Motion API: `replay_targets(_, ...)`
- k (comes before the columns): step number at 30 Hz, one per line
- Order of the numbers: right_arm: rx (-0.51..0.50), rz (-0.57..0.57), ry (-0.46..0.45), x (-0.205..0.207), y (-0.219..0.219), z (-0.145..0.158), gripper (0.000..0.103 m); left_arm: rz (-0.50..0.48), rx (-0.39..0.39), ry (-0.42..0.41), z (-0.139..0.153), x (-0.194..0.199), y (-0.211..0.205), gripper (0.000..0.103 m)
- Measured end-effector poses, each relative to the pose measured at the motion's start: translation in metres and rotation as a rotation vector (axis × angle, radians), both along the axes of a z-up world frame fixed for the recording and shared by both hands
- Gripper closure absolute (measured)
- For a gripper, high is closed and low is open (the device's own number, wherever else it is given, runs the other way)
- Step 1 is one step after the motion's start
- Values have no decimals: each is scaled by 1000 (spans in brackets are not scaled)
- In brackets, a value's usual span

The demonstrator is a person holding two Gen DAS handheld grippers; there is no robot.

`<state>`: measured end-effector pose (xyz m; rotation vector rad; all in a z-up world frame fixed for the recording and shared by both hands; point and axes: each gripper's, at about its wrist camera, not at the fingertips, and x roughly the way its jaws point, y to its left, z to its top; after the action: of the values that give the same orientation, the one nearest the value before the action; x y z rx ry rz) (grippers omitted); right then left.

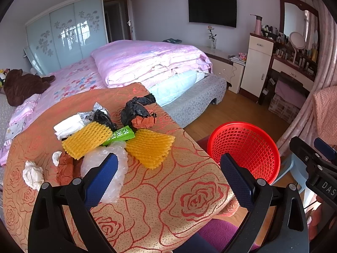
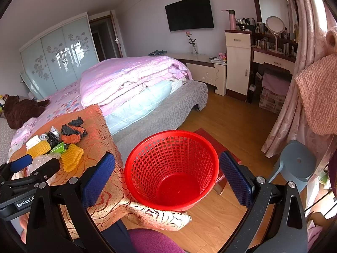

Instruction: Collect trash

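Nothing had been collected: the red basket (image 2: 171,172) stood empty beside the desk (image 1: 160,200), its mesh floor bare in the right wrist view. All the trash lay in a loose heap on the rose-patterned cloth: two yellow foam nets (image 1: 87,140) (image 1: 150,149), a green wrapper (image 1: 120,136), crumpled black bags (image 1: 137,108), an orange paper wad (image 1: 144,121), white tissues (image 1: 32,175), and a clear plastic bag (image 1: 103,166). The left claw (image 1: 168,177) hung wide and empty over the desk, one pad just above the clear bag. The right claw (image 2: 166,178) was also wide and empty, framing the basket. By my judgement the whole job remained, every piece to be carried across
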<state>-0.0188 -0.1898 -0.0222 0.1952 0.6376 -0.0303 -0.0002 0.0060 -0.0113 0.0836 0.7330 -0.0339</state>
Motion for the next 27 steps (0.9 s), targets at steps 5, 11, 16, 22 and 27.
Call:
replay_targets(5,4,0,4,0,1,-1,7,29,-16,8,0,1,10,9)
replay_targets(11,11,19,20,4,6,-8,7,86,-35,-13,6,-1,33,9)
replay_targets(16,17,77,34,8,25,-11,7,137,-52,-12,8,-3,61,9)
replay_targets(22,12,152,47,9,45,-13,7,216,-68,-9,9,-9,112,9)
replay_targets(27,5,190,57,12,53,-13,7,300,-103,1,6,-14,167,9)
